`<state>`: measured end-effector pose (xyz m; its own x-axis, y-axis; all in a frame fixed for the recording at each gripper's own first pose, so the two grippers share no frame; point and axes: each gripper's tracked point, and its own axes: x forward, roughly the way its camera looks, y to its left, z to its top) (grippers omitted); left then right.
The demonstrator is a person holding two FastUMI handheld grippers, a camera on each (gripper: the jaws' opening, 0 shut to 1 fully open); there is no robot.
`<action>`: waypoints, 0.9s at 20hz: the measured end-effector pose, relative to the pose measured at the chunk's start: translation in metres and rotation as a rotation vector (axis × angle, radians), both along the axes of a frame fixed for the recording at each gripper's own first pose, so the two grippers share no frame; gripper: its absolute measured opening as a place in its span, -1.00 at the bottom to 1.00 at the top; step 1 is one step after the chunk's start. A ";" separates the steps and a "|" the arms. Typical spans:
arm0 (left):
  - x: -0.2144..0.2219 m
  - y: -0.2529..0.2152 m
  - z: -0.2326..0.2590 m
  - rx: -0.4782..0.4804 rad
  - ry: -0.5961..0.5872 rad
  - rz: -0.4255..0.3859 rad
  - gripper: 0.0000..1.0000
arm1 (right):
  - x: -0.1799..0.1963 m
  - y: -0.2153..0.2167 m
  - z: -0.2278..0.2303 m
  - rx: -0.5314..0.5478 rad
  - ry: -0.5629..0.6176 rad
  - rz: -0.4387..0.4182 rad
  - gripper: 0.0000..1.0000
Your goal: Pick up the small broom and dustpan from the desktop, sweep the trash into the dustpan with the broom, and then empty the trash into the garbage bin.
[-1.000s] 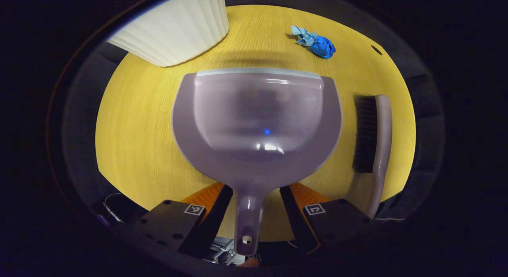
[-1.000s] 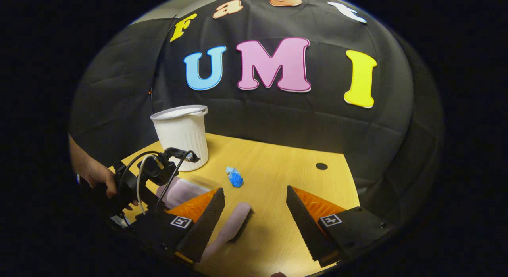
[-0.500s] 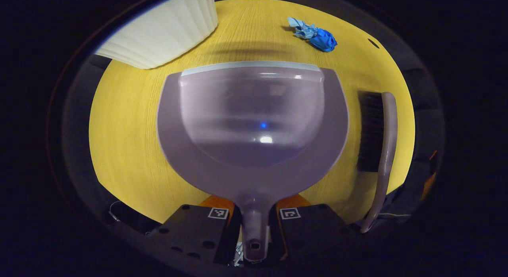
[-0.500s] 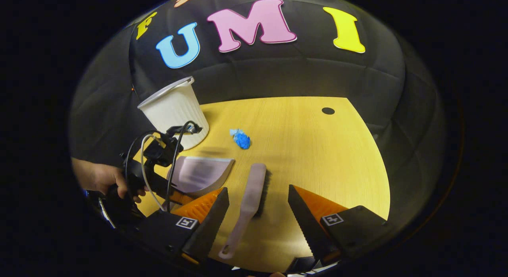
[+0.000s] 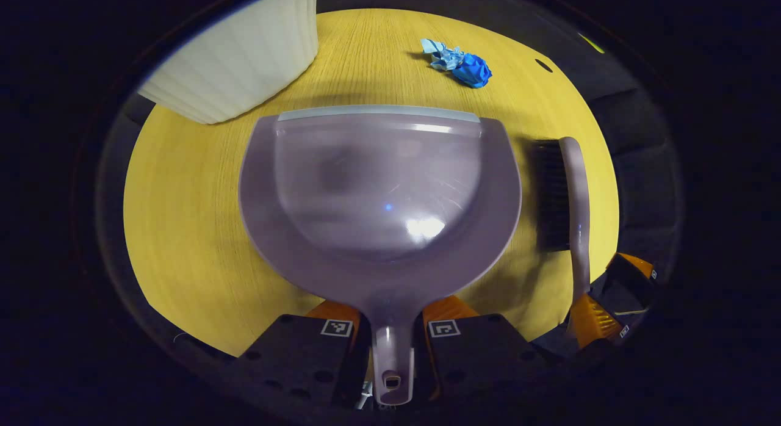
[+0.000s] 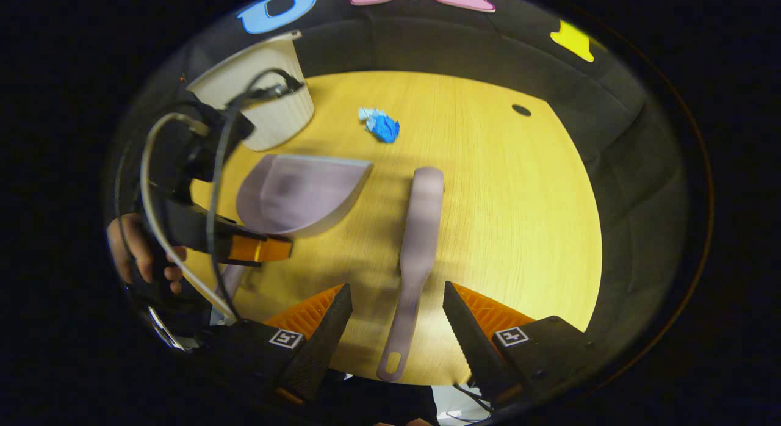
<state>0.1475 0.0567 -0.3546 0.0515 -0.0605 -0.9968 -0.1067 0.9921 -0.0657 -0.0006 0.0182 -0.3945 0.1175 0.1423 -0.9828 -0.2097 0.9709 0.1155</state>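
A: Starting at the left gripper (image 5: 390, 328): its two fingers are clenched on the dustpan (image 5: 378, 188) handle, one on each side, and the pan's front lip points toward the blue trash (image 5: 457, 63) farther up the counter (image 5: 183, 231).

B: And the right gripper (image 6: 396, 319)?

A: Released, jaws spread wide, with the broom (image 6: 418, 243) handle lying between them on the counter. Neither finger touches it yet, as far as I can see.

B: What could go wrong from here?

A: The handle is thin and lies flat. If the jaws close too high or off-centre, I'd expect them to pinch only its edge, so the broom twists or skids away. It also lies just beside the dustpan, so a nudge sideways could knock it against the pan. And the left grip is on a narrow handle with a wide pan out front; a loose hold could let it droop or rotate once lifted.

B: What does one view give you that the other doesn't?

A: The left gripper view shows the broom's dark bristles facing the dustpan; the right gripper view sees only the broom's smooth back. The right gripper view shows the hand (image 6: 143, 252) holding the left gripper, its cables, and the white garbage bin (image 6: 268, 102) with its rim, standing behind the dustpan; the left gripper view catches just the bin's ribbed wall.
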 end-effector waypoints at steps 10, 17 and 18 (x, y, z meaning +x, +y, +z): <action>0.001 0.001 0.000 -0.076 -0.055 -0.053 -0.43 | -0.018 -0.013 -0.051 -0.188 0.312 -0.110 0.52; 0.001 0.003 0.001 -0.080 -0.035 -0.078 -0.42 | -0.007 -0.009 -0.055 -0.112 0.406 -0.171 -0.39; 0.000 0.006 0.002 -0.069 -0.036 -0.091 -0.43 | -0.004 -0.009 -0.052 -0.095 0.416 -0.185 -0.58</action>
<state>0.1471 0.0630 -0.3525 0.0786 -0.1354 -0.9877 -0.0130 0.9905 -0.1368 -0.0046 0.0095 -0.4467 -0.2743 0.0631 -0.9596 0.0129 0.9980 0.0619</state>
